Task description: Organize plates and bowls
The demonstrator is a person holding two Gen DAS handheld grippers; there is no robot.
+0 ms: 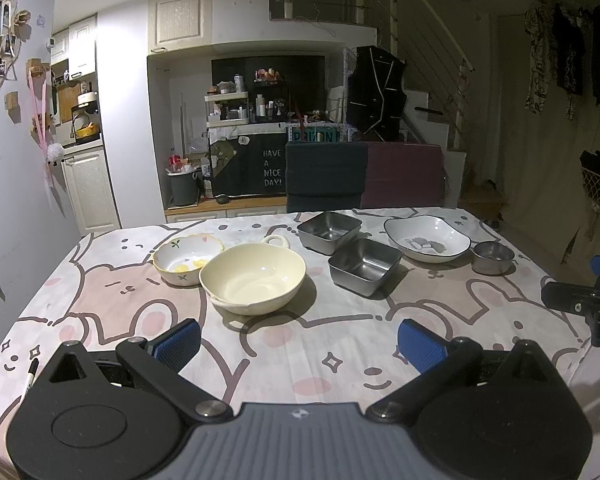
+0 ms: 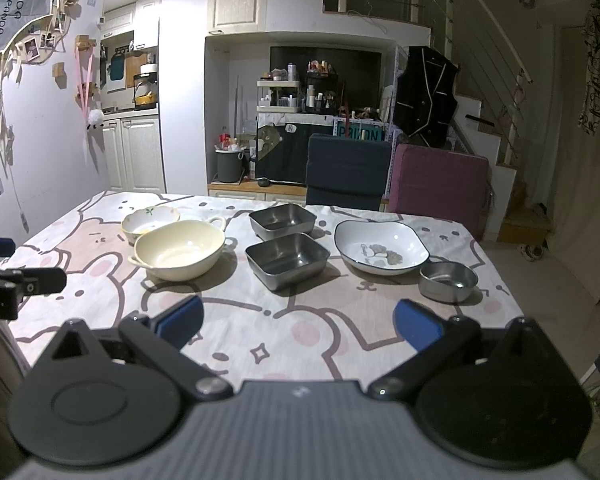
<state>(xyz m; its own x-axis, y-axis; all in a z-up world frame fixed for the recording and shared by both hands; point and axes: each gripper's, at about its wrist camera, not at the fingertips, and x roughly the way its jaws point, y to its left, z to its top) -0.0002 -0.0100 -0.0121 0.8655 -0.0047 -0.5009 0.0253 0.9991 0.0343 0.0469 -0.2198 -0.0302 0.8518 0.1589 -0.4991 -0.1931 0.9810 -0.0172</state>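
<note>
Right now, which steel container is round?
The small steel cup at the table's right end, beside the white plate. The two steel trays are square.

Cream bowl; steel trays; pink bunny-print tablecloth; blue-padded tongs.

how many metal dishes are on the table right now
3. One square steel tray sits at the back centre, a second square tray just in front of it, and a small round steel bowl at the right, beside the white plate. None look hidden.
</note>
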